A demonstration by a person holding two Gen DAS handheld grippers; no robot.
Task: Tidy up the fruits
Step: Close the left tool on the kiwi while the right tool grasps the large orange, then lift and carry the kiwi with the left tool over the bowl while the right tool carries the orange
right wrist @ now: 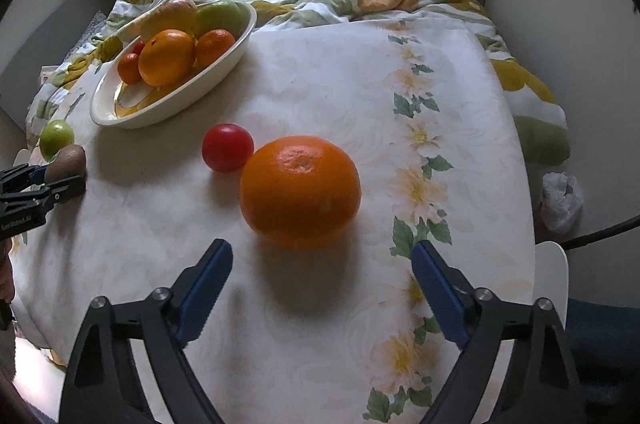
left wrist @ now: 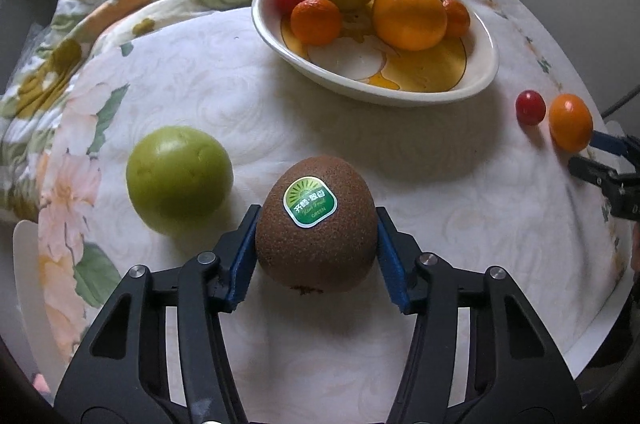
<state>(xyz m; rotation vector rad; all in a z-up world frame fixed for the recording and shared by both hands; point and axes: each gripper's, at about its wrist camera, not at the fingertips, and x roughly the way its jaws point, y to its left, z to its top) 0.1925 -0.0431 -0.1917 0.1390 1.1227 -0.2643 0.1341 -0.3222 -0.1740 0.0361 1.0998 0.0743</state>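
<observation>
floral tablecloth, brown stickered kiwi

Two handheld grippers, alike in build. Left gripper: matte black linkage arms with triangular cut-outs, round silver screw heads at the pivots, flat blue pads with a rough texture along the inner faces of both fingers. Right gripper: same black frame, same silver pivot screws, blue pads ridged along the edges. Seen from the right wrist, small white lettering on the black side of the left gripper, too small to read fully.
</observation>
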